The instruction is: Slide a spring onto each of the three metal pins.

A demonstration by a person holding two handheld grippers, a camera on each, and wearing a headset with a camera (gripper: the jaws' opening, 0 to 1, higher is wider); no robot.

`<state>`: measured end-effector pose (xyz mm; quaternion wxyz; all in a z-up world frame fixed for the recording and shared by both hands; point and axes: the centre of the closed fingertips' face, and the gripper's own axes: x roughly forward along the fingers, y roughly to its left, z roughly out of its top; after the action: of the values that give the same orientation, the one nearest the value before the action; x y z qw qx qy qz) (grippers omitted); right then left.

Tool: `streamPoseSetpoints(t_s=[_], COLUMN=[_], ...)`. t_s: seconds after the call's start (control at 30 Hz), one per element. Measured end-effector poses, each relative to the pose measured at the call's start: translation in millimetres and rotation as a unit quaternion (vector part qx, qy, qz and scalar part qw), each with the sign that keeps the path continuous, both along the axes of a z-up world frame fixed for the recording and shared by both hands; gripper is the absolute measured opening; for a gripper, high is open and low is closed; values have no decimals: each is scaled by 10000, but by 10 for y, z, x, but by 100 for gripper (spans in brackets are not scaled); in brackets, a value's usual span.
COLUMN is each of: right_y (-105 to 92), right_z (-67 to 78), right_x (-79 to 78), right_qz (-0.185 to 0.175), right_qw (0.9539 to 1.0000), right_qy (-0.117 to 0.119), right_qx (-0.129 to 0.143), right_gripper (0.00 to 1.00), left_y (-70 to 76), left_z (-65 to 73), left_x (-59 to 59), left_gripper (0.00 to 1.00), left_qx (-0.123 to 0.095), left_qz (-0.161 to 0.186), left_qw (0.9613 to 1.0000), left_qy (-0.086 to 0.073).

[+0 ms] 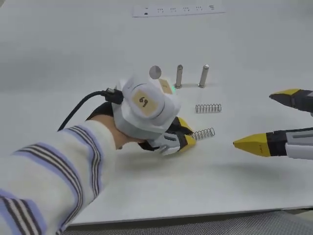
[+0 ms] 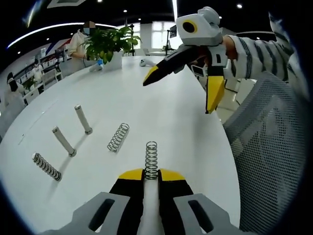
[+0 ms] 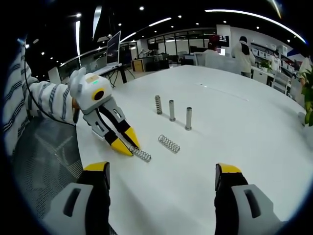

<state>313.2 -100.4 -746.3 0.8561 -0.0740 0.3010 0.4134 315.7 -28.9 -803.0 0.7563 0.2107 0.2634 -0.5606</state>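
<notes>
Round tag point(image 1: 144, 101), perhaps "69", atop left gripper point(image 1: 188, 139), spring point(image 1: 204, 132) between its jaws

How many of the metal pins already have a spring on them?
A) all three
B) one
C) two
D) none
B: in the left gripper view, the spring-covered pin is the one that is done, while the middle pin and the end pin stand bare.
</notes>
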Motion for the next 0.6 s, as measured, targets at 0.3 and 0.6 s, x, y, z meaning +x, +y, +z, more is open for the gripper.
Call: streamPoseSetpoints(t_s=[0.3, 0.6], right_y=[-19, -54], right_z=[13, 28], right_x=[-14, 6], right_qz=[5, -4], right_qw=[10000, 10000], right_qy=[-8, -42], right_qx=[-2, -5], right_gripper=[86, 85], left_y=[22, 85], left_z=[8, 7], left_x=[-20, -18], left_gripper=[2, 2], left_qx=[-61, -63], left_qz=[111, 216], left_qw=[9996, 9987], left_qy=[265, 457])
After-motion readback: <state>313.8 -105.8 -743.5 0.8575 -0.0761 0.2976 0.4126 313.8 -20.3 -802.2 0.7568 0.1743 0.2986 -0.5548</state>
